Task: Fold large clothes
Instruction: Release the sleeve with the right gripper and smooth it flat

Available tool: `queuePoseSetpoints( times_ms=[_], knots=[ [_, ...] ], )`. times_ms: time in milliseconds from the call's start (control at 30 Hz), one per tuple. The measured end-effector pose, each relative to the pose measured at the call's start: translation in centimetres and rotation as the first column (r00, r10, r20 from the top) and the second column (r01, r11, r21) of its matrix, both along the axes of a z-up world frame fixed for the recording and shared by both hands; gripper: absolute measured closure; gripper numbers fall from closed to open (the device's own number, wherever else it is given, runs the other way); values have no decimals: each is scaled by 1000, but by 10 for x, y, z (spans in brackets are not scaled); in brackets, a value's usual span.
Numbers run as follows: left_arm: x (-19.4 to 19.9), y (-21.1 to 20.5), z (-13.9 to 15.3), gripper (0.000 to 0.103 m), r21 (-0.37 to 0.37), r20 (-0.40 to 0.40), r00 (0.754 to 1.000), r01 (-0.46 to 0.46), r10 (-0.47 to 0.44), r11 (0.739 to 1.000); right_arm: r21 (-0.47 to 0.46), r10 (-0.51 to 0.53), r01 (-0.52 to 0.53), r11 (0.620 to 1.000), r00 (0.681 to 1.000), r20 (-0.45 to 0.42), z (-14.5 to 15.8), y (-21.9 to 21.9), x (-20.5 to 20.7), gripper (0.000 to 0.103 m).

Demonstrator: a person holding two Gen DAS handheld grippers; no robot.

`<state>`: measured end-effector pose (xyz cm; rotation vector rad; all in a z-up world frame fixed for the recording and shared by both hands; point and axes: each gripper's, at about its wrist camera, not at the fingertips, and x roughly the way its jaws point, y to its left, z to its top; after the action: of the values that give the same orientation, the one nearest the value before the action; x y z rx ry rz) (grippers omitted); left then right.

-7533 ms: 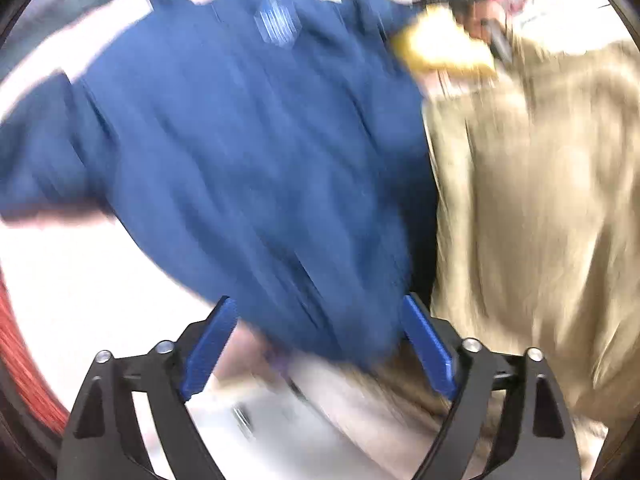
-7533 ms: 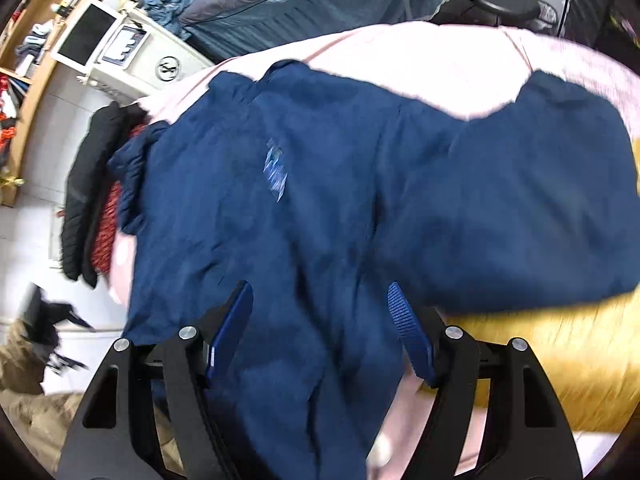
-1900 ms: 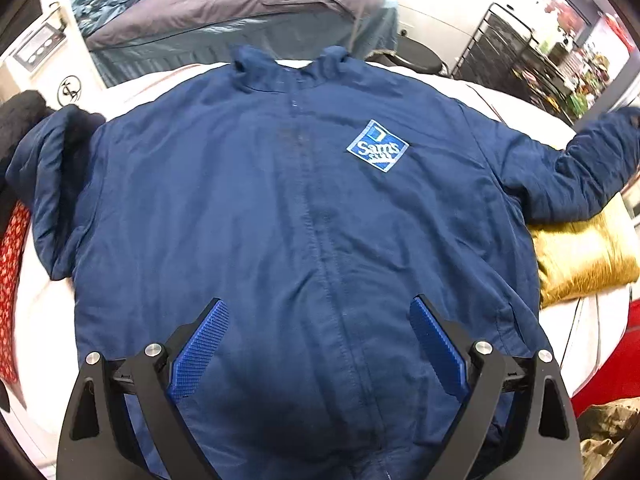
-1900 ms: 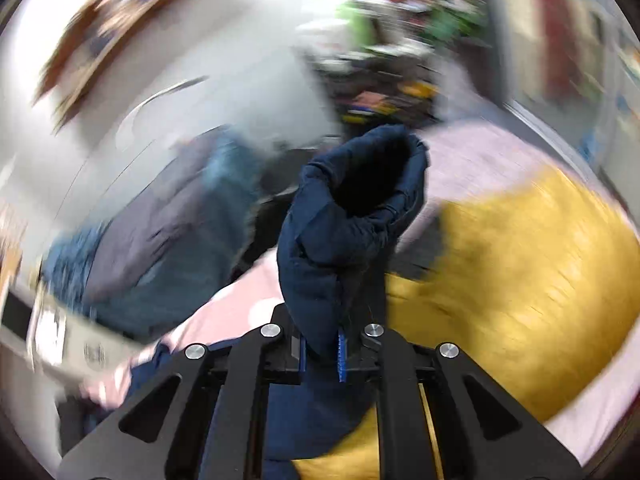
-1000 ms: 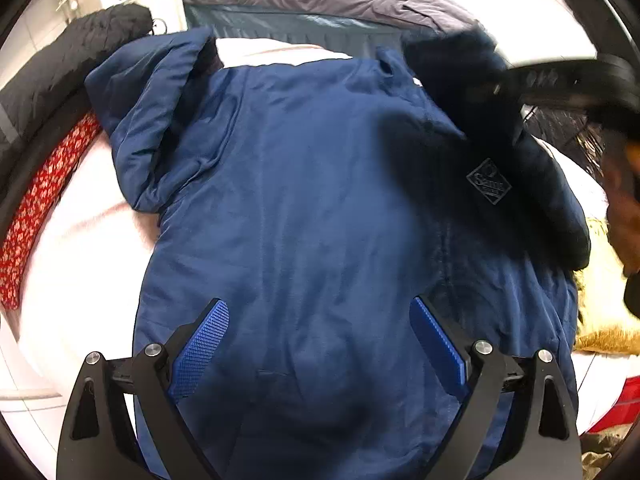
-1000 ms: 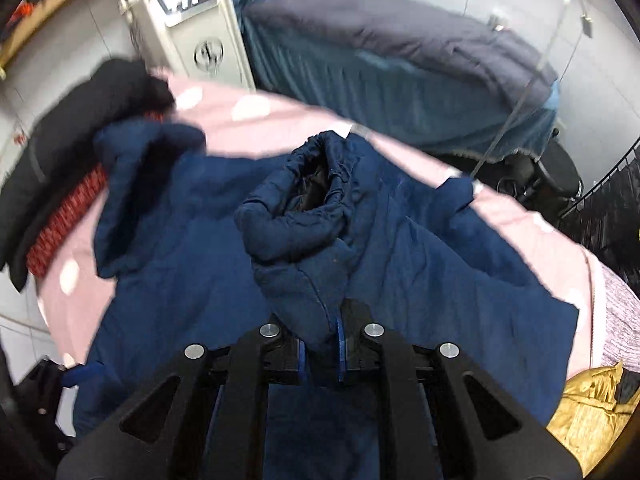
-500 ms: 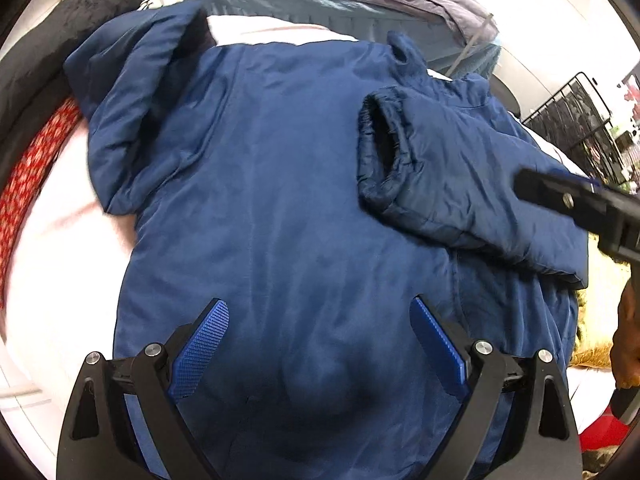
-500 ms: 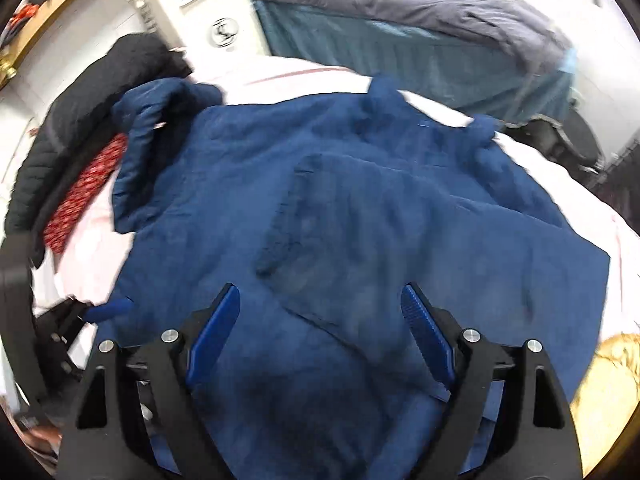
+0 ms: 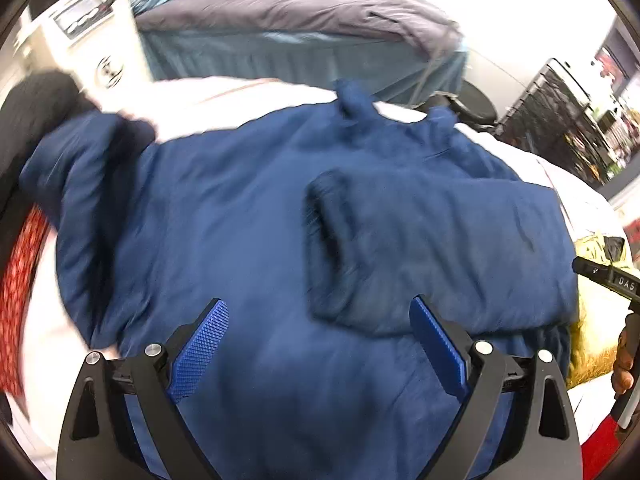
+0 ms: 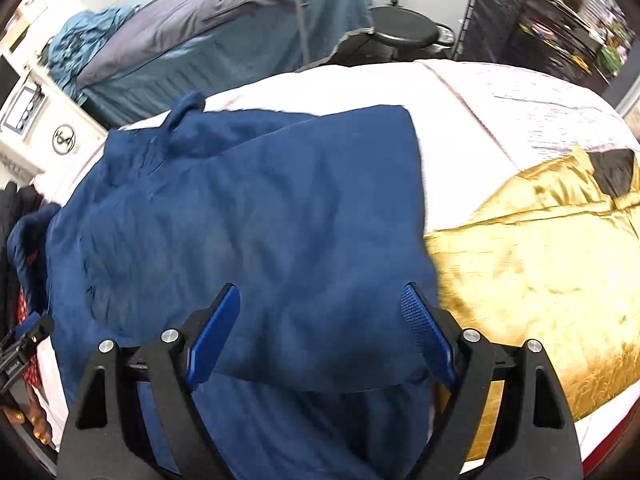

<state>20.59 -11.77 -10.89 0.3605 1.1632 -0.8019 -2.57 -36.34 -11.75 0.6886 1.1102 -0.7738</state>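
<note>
A large navy jacket point(image 9: 224, 232) lies front up on a pale pink bed cover. Its right sleeve point(image 9: 432, 248) is folded across the chest, cuff toward the middle. The other sleeve point(image 9: 76, 184) lies bunched at the left edge. My left gripper point(image 9: 318, 340) hovers open over the lower body of the jacket, holding nothing. In the right wrist view the folded sleeve point(image 10: 304, 216) fills the centre, and my right gripper point(image 10: 320, 326) hangs open above it, with nothing between the pads. The right gripper's body shows at the far right point(image 9: 608, 276) of the left wrist view.
A gold satin cloth point(image 10: 540, 264) lies on the bed right of the jacket. Black and red clothes point(image 9: 20, 240) hang off the left edge. Behind stand another bed with grey-blue bedding point(image 9: 296, 32), a white machine point(image 9: 84, 40), a black stool point(image 10: 400, 34) and dark shelves point(image 9: 568, 128).
The right gripper carried the sleeve cuff across the jacket, opened and let it drop on the chest, then pulled back to the right. The left gripper drifted sideways above the jacket, still open.
</note>
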Motion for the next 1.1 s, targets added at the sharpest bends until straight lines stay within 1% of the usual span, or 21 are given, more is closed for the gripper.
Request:
queuePoseSetpoints(
  times_ms=[67,133,200,233,267,300,367,400,433,467,533,667,800,867,967,1033,1100],
  knots=[
    [-5,-22,-1,13,-8,7,999,47,-47,999,-12,11,-10,1000,1000,3,0,-2,2,21],
    [-13,-46,-7,13,2,14,994,106,-106,994,-19,72,-72,997,997,-9,-4,3,14,21],
    [-23,-71,-21,13,37,23,986,162,-163,986,-25,143,-144,989,989,-32,-11,13,28,21],
    [-26,-80,-29,13,62,23,983,179,-180,982,-20,188,-189,982,981,-53,-19,18,36,21],
    [-30,-91,-43,13,106,16,980,197,-200,975,-17,231,-234,972,967,-105,-31,24,45,21],
    [-32,-97,-53,13,139,6,977,208,-211,968,-20,244,-250,968,957,-155,-41,27,49,21],
    [-35,-106,-76,13,205,-16,974,225,-226,953,-18,259,-270,963,939,-224,-59,31,53,20],
    [-37,-108,-89,11,246,-23,973,227,-229,942,-18,264,-277,961,933,-246,-66,32,54,20],
    [-37,-109,-98,8,266,-26,974,225,-227,937,-24,271,-289,957,922,-275,-75,34,55,19],
    [-37,-109,-106,5,270,-23,974,221,-223,937,-23,283,-302,953,914,-292,-81,36,56,18],
    [-38,-109,-111,5,262,-12,973,227,-232,938,-24,302,-327,945,898,-321,-90,38,60,16],
    [-35,-116,-118,5,268,-18,973,227,-231,936,-13,295,-318,948,893,-338,-100,34,65,12],
    [-33,-121,-122,4,267,-22,973,228,-231,936,-3,278,-300,954,891,-360,-107,28,69,6],
    [-33,-121,-123,4,259,-14,972,230,-235,938,-1,270,-290,957,891,-365,-108,25,71,6],
    [-35,-110,-120,5,231,-4,969,242,-248,942,-6,269,-290,957,894,-358,-108,22,72,6],
    [-37,-100,-111,5,214,-2,968,246,-252,945,-18,268,-293,956,896,-353,-106,23,70,6],
    [-37,-95,-98,7,210,18,969,237,-246,948,-20,283,-312,950,886,-367,-100,26,71,6]
  ],
)
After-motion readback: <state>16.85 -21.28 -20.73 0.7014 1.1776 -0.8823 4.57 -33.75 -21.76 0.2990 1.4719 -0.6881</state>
